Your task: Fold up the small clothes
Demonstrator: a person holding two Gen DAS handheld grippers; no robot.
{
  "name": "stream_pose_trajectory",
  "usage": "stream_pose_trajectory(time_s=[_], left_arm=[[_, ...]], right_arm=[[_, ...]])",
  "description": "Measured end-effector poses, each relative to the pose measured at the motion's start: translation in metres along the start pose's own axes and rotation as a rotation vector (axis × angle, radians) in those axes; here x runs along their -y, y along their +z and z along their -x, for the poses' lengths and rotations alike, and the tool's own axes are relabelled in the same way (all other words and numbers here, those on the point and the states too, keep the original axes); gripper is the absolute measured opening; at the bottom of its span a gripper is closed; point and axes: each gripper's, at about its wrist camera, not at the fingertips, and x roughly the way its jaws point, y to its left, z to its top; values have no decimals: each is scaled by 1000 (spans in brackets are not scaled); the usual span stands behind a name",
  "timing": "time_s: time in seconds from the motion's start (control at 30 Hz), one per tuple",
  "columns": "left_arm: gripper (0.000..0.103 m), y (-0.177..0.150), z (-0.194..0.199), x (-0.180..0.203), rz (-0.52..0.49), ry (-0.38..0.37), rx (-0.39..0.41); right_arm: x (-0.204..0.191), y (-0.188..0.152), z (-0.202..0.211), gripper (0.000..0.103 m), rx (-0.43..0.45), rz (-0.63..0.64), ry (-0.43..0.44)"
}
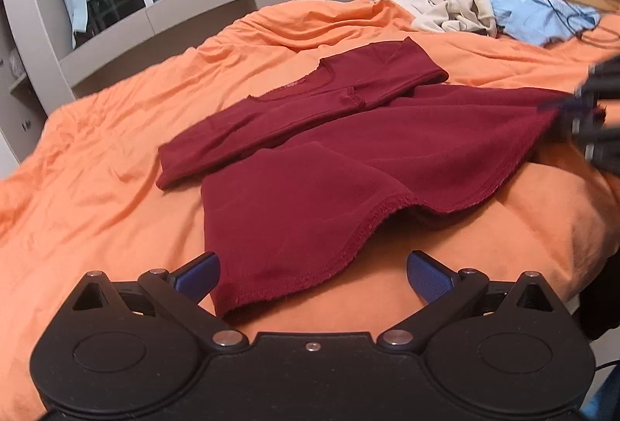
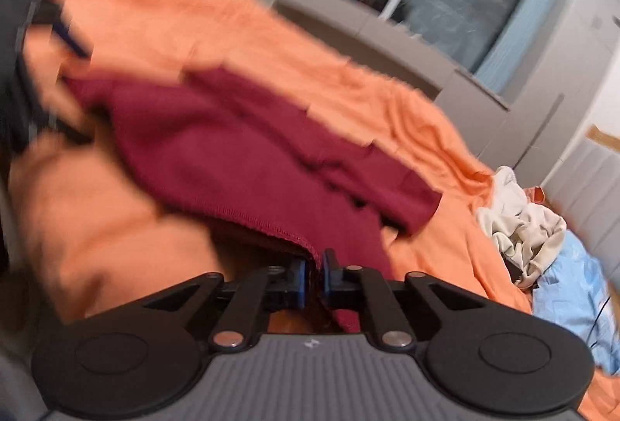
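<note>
The big orange bed (image 1: 97, 165) holds everything. A dark red top (image 1: 348, 157) lies in the middle of it, a bit nearer the front edge. A pile of other clothes (image 1: 445, 6), white and light blue, sits far back by the headboard, well away from the top.

The step now looks like getting both bottom corners held, so the bottom edge can be folded up toward the neck. To do it well, the left gripper (image 1: 312, 275) should slide in so the near corner sits between its jaws, then close on it. Both corners should then rise together and stay level, so the cloth does not twist. The pull should be gentle, because the soft cloth bunches easily and the sleeves could slip out of place.

The top is soft and stretchy looking. Both long sleeves are already folded across the chest. The bottom edge has a stitched hem and is wavy, not flat.

The right gripper (image 2: 314, 275) has its jaws pressed together, pinching the hem at one bottom corner. The left gripper's jaws are spread wide, just beside the other corner, holding nothing.
</note>
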Motion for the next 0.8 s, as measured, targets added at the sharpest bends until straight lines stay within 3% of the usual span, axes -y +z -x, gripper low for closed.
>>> stream_pose_trajectory(time_s=[0.17, 0.33, 0.47, 0.63, 0.7, 0.8], left_arm=[[102, 6, -13, 6, -20, 39, 15], [83, 8, -19, 8, -41, 98, 27], [52, 5, -12, -1, -23, 134, 55], [30, 4, -6, -20, 26, 137, 72], [13, 5, -4, -26, 47, 120, 86], [5, 5, -1, -28, 47, 121, 118]], right_arm=[[29, 13, 12, 7, 102, -160, -6], [45, 14, 15, 7, 123, -201, -8], [49, 9, 16, 7, 111, -201, -3], [39, 2, 11, 9, 63, -178, 20], [35, 0, 7, 16, 32, -154, 33], [23, -4, 0, 33, -32, -83, 27]])
